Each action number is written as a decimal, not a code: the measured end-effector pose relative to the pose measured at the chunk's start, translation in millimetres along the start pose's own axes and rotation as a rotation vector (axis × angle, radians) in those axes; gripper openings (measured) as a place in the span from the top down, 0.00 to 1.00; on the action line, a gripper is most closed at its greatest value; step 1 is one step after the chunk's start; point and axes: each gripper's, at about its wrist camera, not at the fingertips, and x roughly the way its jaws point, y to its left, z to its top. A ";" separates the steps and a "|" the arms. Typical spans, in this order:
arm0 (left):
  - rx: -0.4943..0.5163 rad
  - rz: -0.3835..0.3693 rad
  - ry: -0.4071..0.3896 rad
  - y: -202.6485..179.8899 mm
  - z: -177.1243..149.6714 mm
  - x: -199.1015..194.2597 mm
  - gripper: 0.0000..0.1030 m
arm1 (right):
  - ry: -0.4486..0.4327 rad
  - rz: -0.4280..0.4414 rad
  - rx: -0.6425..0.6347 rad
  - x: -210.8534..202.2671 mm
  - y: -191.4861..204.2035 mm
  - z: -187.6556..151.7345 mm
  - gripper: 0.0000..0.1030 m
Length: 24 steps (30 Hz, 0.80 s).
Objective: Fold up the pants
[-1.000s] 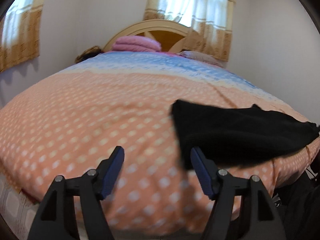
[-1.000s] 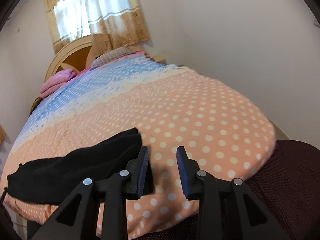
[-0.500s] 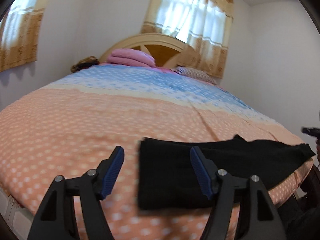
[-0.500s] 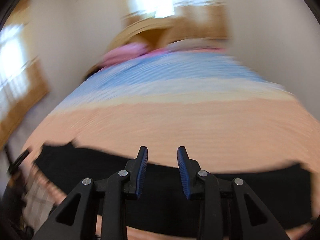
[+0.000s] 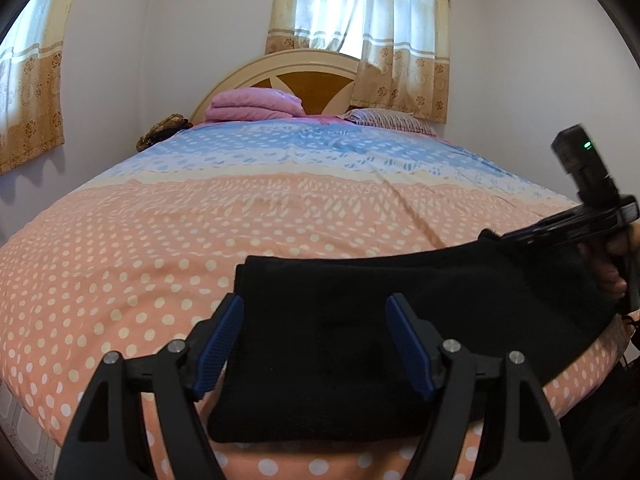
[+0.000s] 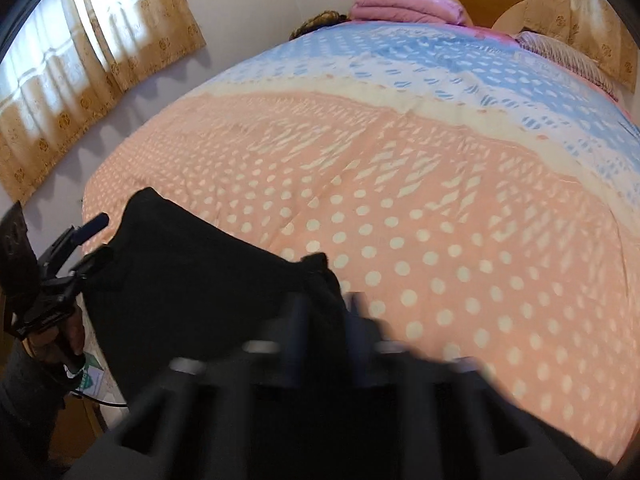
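Pants (image 5: 360,340): a black garment lying flat along the near edge of the bed (image 5: 200,220), on the peach polka-dot part of the cover, running across from the squared-off end in front of the left gripper to the far end at the right.

Handling: judged from its look, soft and limp, light, with a matte, slightly fuzzy surface that should not slip between ribbed pads (nothing fragile here). It will sag and drape when lifted, so it wants holding at two well-apart points.

Where to grip: an edge or corner, pinching through all the layers; the squared end for one gripper, the opposite end for the other.

Left gripper (image 5: 316,344): jaws wide apart and opening, with nothing pinched. In its own view the blue fingers (image 5: 408,352) hang over the squared end of the pants, one over the near left edge, the other over the middle of the cloth; no contact can be made out.

Right gripper (image 6: 320,316): heavily blurred in its own view, clenched nearly shut. Its tips sit at a raised fold of the black cloth, which appears to be caught between them. In the left view it meets the far end of the pants at the right.

Other: pink folded blanket (image 5: 256,104) and striped pillow (image 5: 392,120) well apart, by the headboard.
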 end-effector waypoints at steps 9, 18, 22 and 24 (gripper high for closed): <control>0.062 0.060 0.001 -8.6 3.3 12.9 0.07 | -0.043 -0.082 -0.017 -2.1 -6.1 12.4 0.94; 0.060 0.135 0.075 8.0 -10.4 21.6 0.06 | -0.082 -0.077 0.019 -25.8 -11.4 -5.5 0.58; -0.001 0.139 0.079 15.4 -11.2 17.0 0.06 | -0.058 -0.030 -0.007 -35.3 -1.4 -27.8 0.57; -0.003 0.147 0.063 10.5 -9.0 11.9 0.06 | -0.018 -0.051 -0.008 -21.7 -2.6 -39.4 0.57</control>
